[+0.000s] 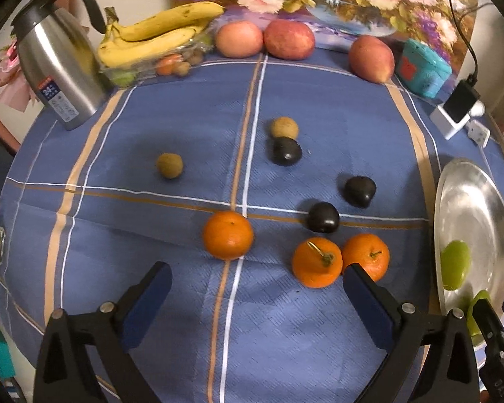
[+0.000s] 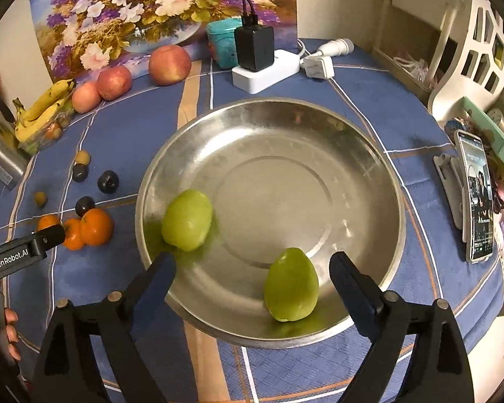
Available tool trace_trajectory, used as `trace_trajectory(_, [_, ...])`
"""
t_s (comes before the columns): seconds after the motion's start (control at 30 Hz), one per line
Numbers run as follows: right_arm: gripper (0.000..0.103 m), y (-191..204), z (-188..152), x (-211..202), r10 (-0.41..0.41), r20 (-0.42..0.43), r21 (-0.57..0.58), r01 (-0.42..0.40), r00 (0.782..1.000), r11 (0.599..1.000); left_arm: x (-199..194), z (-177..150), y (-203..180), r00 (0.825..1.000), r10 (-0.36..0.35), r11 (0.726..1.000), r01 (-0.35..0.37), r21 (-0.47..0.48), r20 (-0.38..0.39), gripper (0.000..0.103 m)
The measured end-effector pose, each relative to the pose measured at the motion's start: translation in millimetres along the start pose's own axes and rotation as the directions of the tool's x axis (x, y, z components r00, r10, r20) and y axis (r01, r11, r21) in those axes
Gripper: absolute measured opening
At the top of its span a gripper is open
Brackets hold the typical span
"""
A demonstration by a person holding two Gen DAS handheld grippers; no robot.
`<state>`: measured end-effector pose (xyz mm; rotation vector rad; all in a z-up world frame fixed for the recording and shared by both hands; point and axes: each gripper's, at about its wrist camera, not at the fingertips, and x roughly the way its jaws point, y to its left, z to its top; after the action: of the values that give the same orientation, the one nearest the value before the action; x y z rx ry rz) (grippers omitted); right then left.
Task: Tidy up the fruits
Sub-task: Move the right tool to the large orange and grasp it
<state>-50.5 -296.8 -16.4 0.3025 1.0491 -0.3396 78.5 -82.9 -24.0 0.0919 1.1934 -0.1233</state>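
Note:
A steel plate (image 2: 369,174) holds two green fruits, one at its left (image 2: 187,220) and one at its front (image 2: 290,284). My right gripper (image 2: 252,272) is open over the plate's front rim, the front green fruit lying loose between its fingers. My left gripper (image 1: 257,280) is open and empty above the blue cloth. Just ahead of it lie three oranges (image 1: 227,234) (image 1: 317,262) (image 1: 366,255), three dark plums (image 1: 322,217) (image 1: 360,190) (image 1: 286,151) and two small brown fruits (image 1: 169,165) (image 1: 284,128). The plate also shows at the right in the left wrist view (image 1: 467,188).
At the table's back are a steel kettle (image 1: 58,67), bananas (image 1: 158,37), three apples (image 1: 289,39), a teal box (image 1: 421,67) and a power strip with a charger (image 2: 262,63). A phone (image 2: 477,198) on a stand is right of the plate.

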Motion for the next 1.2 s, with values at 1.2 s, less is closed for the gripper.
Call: trace_trajectory(1.2, [0.093,145.6,49.5,14.1,0.240,-0.025,-0.098,-0.241,0.970,0.966,-11.7,42.4,102.9,0.983,-0.134,0.972,0.155,-0.178,0.123,0.103])
